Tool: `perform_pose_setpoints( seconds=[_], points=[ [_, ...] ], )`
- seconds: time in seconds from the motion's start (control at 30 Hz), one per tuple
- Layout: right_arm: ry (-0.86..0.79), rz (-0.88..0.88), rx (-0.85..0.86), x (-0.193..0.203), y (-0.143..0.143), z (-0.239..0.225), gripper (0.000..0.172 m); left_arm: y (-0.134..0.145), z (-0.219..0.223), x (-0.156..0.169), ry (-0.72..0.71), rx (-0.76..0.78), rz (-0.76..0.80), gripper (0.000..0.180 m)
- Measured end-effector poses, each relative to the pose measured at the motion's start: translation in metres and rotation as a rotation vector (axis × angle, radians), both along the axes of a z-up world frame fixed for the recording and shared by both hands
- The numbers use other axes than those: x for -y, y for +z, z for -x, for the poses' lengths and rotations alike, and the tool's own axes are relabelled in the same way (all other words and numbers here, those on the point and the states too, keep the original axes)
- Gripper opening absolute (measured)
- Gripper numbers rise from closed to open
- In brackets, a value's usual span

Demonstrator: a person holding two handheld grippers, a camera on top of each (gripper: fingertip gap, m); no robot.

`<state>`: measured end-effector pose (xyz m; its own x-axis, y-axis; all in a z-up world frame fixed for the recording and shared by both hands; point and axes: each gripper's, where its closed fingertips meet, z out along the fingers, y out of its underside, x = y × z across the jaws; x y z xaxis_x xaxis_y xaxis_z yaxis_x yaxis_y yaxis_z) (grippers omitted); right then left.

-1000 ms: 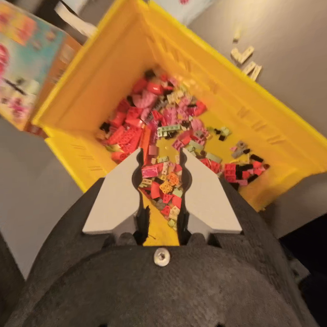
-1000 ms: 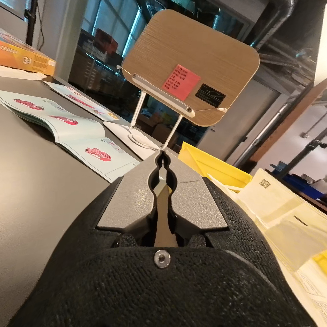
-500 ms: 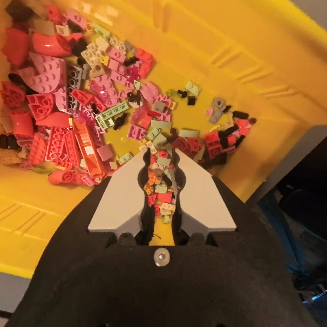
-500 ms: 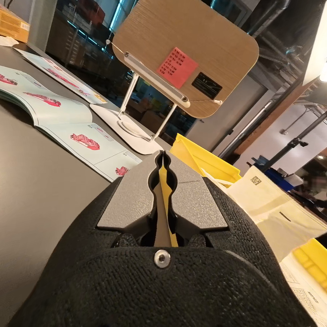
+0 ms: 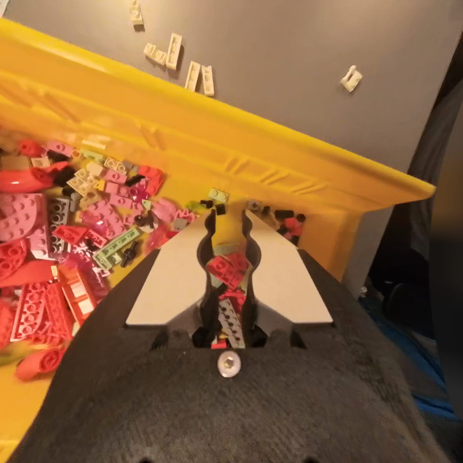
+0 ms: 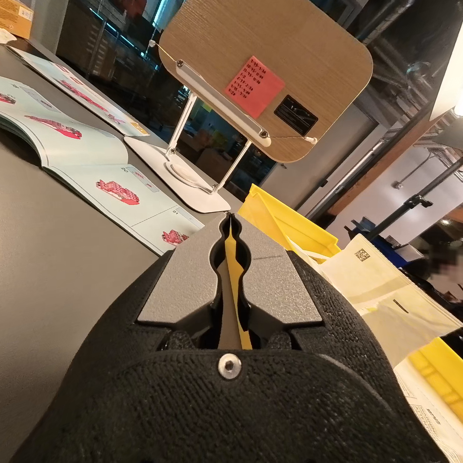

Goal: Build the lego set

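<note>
- Left gripper [image 5: 228, 215] hangs partly open inside the yellow bin [image 5: 225, 140], tips over bare bin floor and gripping nothing; red bricks [image 5: 226, 269] lie below the gap.
- Risk I see: the bricks are packed tight, so a pinch could catch two or flick the small black piece [image 5: 220, 209] away.
- Right gripper [image 6: 229, 216] is closed and empty, low over the grey table [image 6: 62, 263], near an open booklet [image 6: 100, 180] it could snag.
</note>
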<state>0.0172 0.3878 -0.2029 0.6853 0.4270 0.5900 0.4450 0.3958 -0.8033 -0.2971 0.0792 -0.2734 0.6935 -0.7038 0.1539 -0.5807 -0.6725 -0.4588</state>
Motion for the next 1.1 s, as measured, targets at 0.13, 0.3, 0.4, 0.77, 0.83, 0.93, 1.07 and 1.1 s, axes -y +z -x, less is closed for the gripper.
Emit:
perform_pose_setpoints(
  seconds=[0.13, 0.3, 0.4, 0.77, 0.83, 0.93, 1.07, 1.1],
  points=[
    [-0.004, 0.0, 0.003, 0.0, 0.0, 0.0, 0.0, -0.009, 0.004, -0.007, -0.031, -0.083, -0.044, 0.02],
    [0.001, -0.005, 0.014, 0.001, -0.001, 0.001, 0.0, -0.01, 0.036, 0.002, 0.034, -0.215, 0.032, 0.021],
    [0.006, -0.01, 0.014, 0.002, 0.0, 0.002, 0.0, -0.001, 0.055, 0.015, 0.045, -0.278, 0.073, 0.035],
    [0.014, -0.015, -0.002, 0.003, 0.003, 0.002, 0.0, -0.011, 0.077, 0.071, -0.002, -0.442, 0.304, 0.08],
    [0.016, -0.016, 0.0, 0.003, 0.002, 0.002, 0.0, -0.015, 0.079, 0.062, -0.031, -0.48, 0.261, 0.068],
    [0.015, -0.015, 0.0, 0.003, 0.002, 0.002, 0.0, -0.018, 0.086, 0.036, -0.042, -0.559, 0.136, 0.044],
    [0.015, -0.012, -0.003, 0.003, 0.002, 0.002, 0.0, -0.01, 0.092, 0.0, 0.047, -0.544, 0.012, 0.025],
    [0.015, -0.012, -0.004, 0.003, 0.002, 0.002, 0.0, -0.005, 0.091, -0.004, 0.069, -0.514, 0.009, 0.024]
  ],
)
